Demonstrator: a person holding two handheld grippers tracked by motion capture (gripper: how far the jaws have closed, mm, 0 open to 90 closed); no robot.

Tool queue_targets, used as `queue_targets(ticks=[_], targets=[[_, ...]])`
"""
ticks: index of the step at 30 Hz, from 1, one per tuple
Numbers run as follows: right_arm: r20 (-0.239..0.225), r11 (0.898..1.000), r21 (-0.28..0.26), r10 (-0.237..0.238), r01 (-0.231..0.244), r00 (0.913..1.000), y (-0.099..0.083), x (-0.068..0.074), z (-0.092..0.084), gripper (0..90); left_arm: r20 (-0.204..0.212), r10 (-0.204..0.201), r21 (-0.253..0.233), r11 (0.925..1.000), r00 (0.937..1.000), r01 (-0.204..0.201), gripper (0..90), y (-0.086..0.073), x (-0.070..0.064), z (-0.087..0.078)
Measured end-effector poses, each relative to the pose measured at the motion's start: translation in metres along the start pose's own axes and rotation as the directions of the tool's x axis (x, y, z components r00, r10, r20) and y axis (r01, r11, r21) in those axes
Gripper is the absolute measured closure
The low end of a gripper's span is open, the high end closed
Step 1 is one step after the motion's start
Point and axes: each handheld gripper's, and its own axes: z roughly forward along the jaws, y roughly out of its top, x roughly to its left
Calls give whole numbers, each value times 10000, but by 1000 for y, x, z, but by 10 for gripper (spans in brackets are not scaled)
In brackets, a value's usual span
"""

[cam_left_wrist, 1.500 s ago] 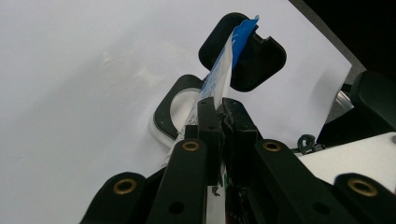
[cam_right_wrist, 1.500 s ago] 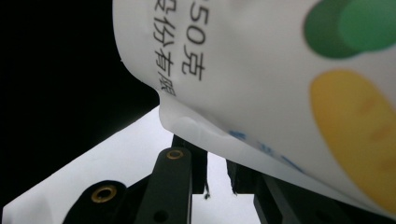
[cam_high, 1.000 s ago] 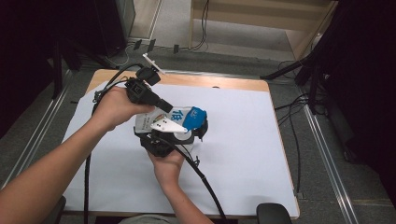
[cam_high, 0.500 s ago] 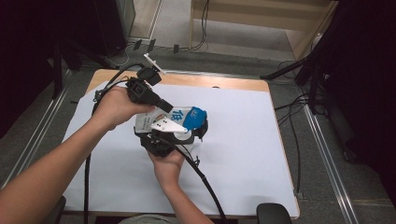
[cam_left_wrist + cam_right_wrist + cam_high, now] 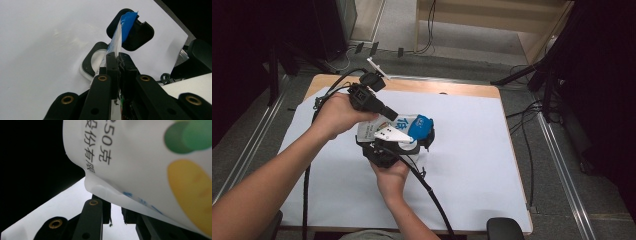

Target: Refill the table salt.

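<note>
Two tools hold one white-and-blue pouch [image 5: 404,127] above the worktop [image 5: 472,150]. The left tool [image 5: 118,58] is clenched on the pouch's thin edge; the right tool [image 5: 116,216] seems clamped on its lower seam, though the close view blurs this. Below waits a black-rimmed container [image 5: 93,62], lid [image 5: 136,32] open; pouring looks not yet begun.
</note>
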Motion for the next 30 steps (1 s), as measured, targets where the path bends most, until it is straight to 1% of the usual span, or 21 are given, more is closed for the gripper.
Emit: queue_targets(ticks=[5,8,12,14,18,22,26,28,30], targets=[[6,10000,39,-2,2,10000,-1,-1,0,808,-31,21,49,10000,10000,-21,882,0,-1,1],[16,10000,77,-9,9,10000,-2,-1,0,807,-43,138,85,9999,9999,-138,897,0,-2,1],[30,10000,83,21,-21,10000,-2,-1,1,806,-57,117,70,9999,9999,-116,898,0,-2,1],[-4,10000,17,10,-10,10000,-2,-1,0,806,-49,70,-18,10000,10000,-70,893,0,-3,1],[-13,10000,-1,-7,7,10000,-1,-1,0,806,-24,58,26,10000,10000,-58,888,1,-3,1],[-10,10000,28,-34,34,10000,-2,-1,0,802,-27,161,98,9998,9999,-161,888,1,-3,1],[18,10000,96,5,-5,10000,-2,-1,1,798,-30,111,70,9999,9999,-111,891,1,-4,1],[25,10000,77,-20,20,10000,-2,-1,1,798,-51,175,109,9998,9998,-174,893,1,-4,1],[3,10000,32,-31,31,10000,-2,-1,1,797,-46,119,84,9999,9999,-119,893,2,-4,0]])
